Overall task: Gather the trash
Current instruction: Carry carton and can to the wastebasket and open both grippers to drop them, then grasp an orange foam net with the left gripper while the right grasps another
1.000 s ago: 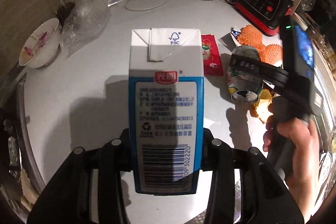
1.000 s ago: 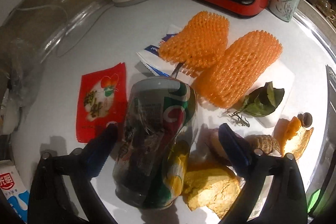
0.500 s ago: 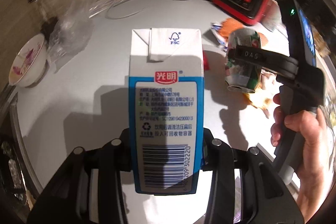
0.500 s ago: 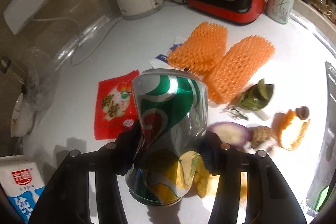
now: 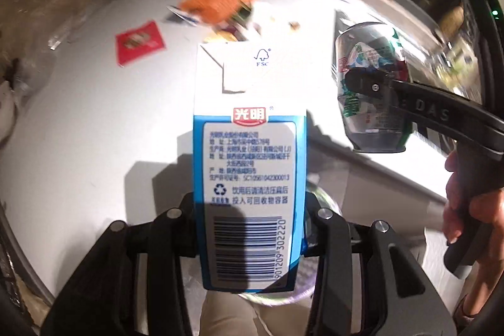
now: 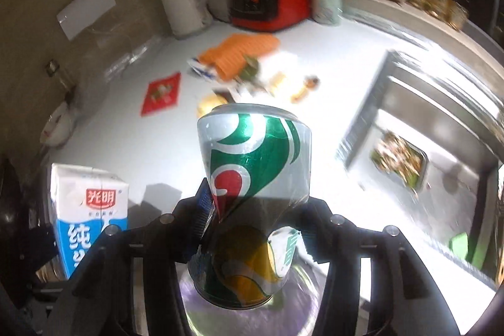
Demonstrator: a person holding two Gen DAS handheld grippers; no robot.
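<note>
Both loads have lifted off the counter [image 6: 132, 128] — left gripper [image 5: 249, 219] clamps the milk carton [image 5: 249, 147], right gripper [image 6: 252, 222] the dented can [image 6: 252, 178].

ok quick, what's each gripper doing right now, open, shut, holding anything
Left gripper: shut on the milk carton, held upright.
Right gripper: shut on the dented soda can, lifted off the counter.

white kettle [image 6: 182, 2] | red-black appliance [image 6: 271, 0] beside it; pale cup [image 6: 326, 0]; steel sink [image 6: 441, 128]

Milk carton [image 5: 249, 166] left of the can [image 5: 371, 87], scraps [image 5: 220, 5] behind.
</note>
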